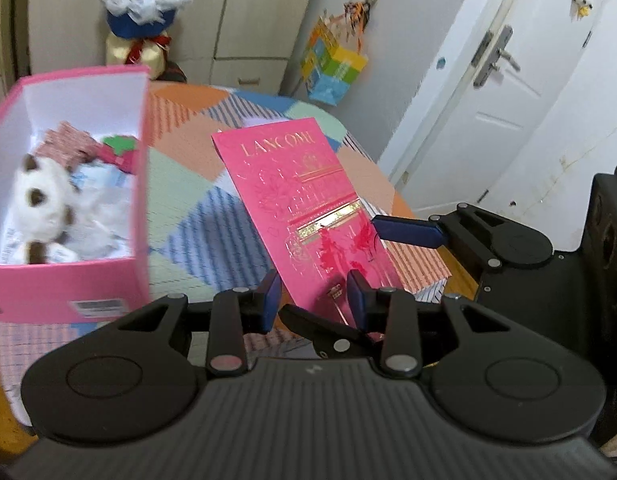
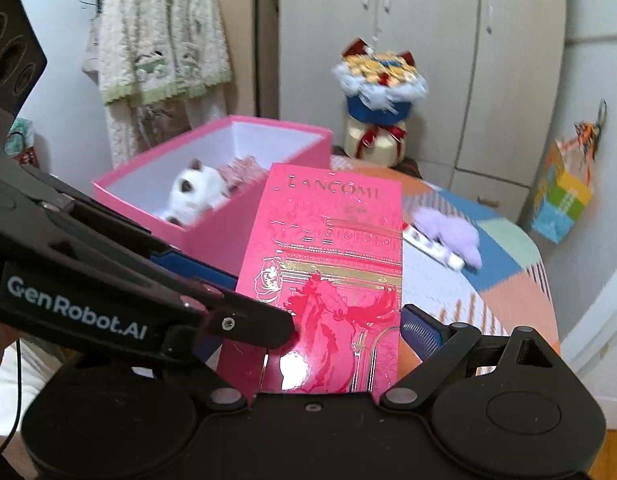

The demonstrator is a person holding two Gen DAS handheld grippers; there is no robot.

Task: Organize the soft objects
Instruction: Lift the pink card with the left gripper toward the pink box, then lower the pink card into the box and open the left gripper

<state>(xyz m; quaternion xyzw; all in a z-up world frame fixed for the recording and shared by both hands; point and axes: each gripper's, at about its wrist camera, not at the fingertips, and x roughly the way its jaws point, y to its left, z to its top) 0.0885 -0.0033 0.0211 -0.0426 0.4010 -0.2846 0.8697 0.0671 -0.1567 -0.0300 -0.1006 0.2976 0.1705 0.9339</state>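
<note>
An open pink box (image 1: 60, 280) (image 2: 244, 216) stands on the patchwork-covered table at the left. In it lie a white and brown plush toy (image 1: 40, 200) (image 2: 196, 192), a pink checked cloth (image 1: 68, 144) and other soft items. A pink Lancome lid (image 1: 308, 208) (image 2: 332, 280) is held tilted above the table. My right gripper (image 2: 336, 344) is shut on the lid's near edge; one blue fingertip (image 1: 404, 232) shows in the left wrist view. My left gripper (image 1: 314, 300) is open, its fingers either side of the lid's lower corner. A purple plush (image 2: 452, 236) lies on the table behind the lid.
A flower bouquet (image 1: 142, 4) (image 2: 380, 92) stands behind the table by the wardrobe. A colourful gift bag (image 1: 332, 64) (image 2: 560, 200) hangs on the wall. A white door (image 1: 496, 92) is at the right. A knitted cardigan (image 2: 160, 44) hangs at the left.
</note>
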